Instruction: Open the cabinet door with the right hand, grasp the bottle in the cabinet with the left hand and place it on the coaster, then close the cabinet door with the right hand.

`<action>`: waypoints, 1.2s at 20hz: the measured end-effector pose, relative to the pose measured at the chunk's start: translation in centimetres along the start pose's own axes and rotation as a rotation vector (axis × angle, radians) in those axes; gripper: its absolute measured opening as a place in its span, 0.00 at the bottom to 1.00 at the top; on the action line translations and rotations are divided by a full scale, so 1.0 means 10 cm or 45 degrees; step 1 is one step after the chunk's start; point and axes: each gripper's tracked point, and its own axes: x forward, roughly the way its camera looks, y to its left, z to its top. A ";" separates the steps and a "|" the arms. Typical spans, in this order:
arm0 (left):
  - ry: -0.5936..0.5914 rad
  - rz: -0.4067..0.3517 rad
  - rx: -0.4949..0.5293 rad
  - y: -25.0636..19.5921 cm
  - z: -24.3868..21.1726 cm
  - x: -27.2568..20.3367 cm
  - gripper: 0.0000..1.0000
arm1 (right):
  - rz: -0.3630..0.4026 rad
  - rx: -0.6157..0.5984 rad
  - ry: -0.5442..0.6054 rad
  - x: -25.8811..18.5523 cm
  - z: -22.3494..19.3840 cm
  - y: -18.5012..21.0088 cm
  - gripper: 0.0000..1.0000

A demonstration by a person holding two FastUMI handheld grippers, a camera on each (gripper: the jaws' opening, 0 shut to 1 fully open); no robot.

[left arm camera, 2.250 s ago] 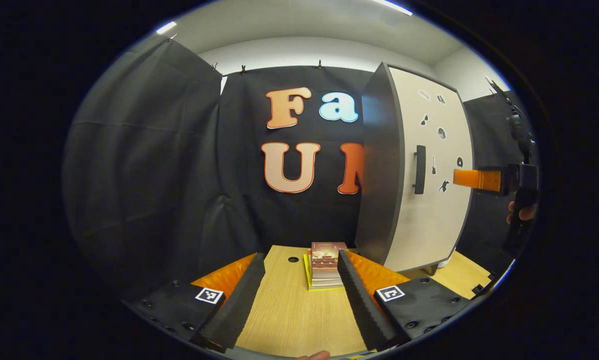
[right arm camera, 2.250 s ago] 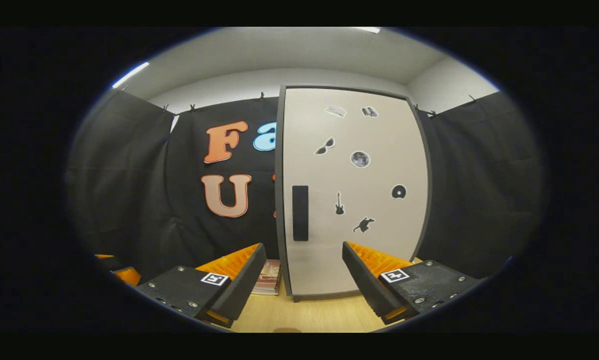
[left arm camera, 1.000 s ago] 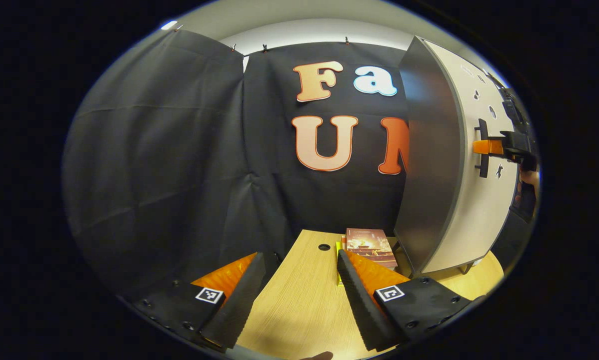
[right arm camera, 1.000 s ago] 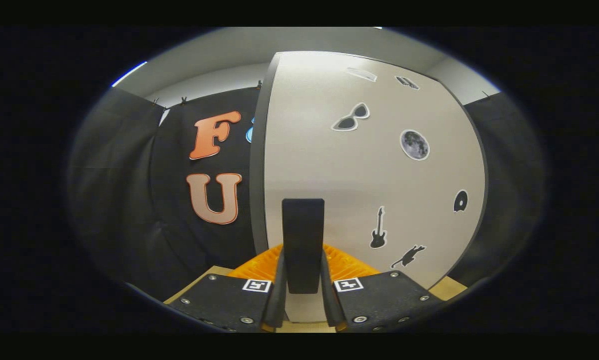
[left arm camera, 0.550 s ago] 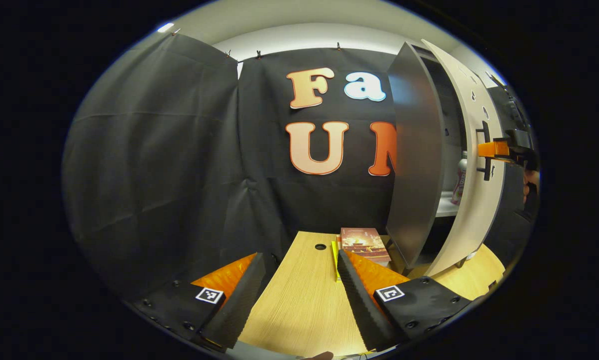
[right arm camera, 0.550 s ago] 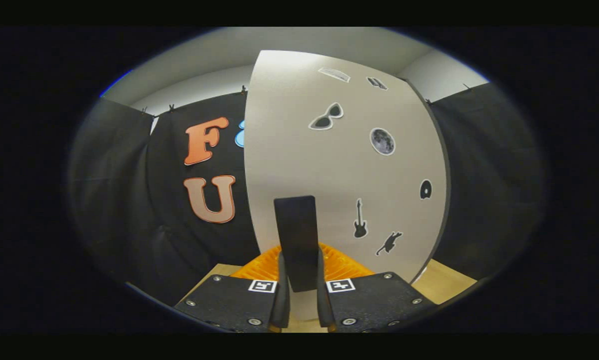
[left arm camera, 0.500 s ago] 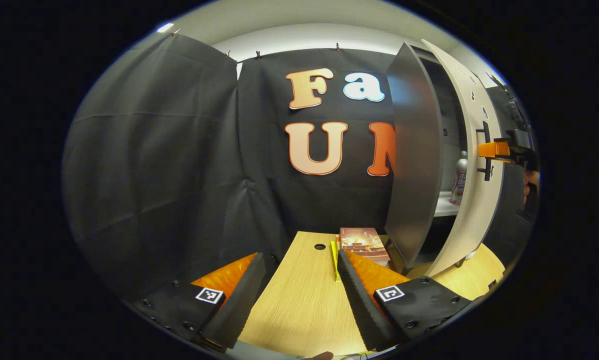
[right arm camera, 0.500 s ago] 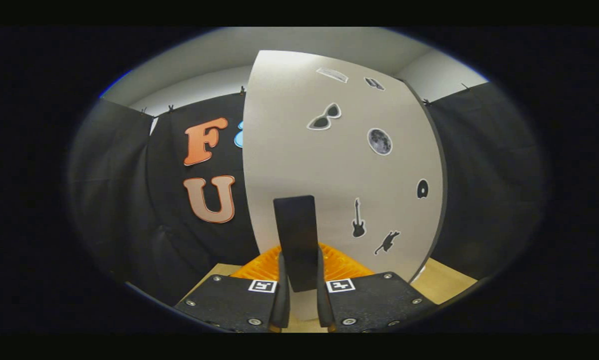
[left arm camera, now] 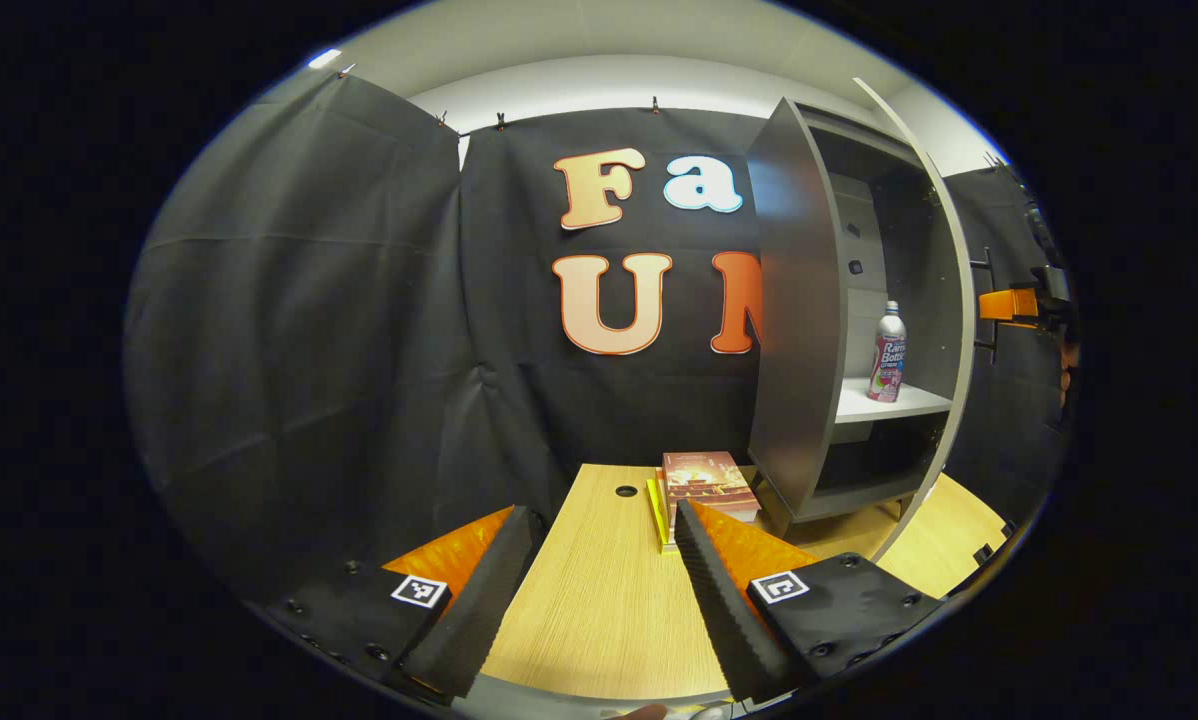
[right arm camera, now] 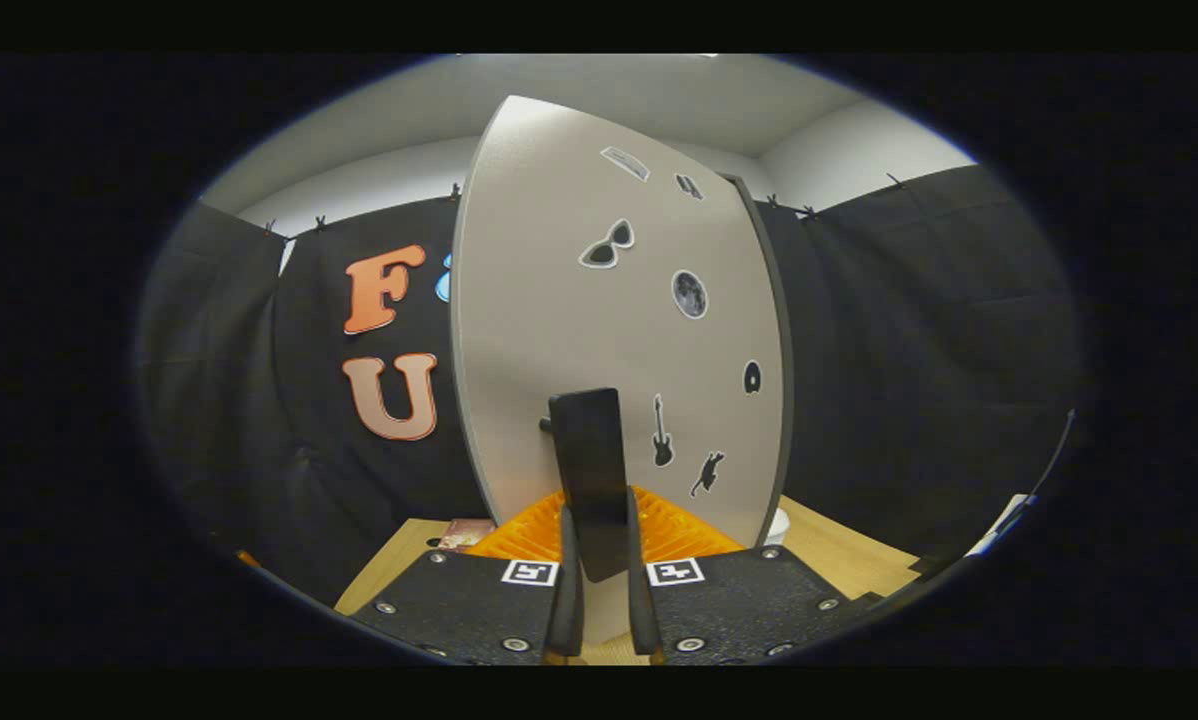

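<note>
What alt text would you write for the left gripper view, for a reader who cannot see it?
A cabinet stands open at the right, with a bottle upright on its shelf. The left gripper is open above a wooden table, where books lie stacked beside the cabinet.

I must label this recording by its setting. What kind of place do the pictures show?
Probably a staged recording booth rather than a real home: black cloth hangs clipped as the walls, and a small cabinet stands on a wooden table, with its door held by the right gripper, beside a few books.
</note>
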 end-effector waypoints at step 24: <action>0.023 -0.183 -0.001 -1.46 0.04 0.21 0.95 | -0.147 0.050 0.031 -0.89 0.02 -2.24 0.04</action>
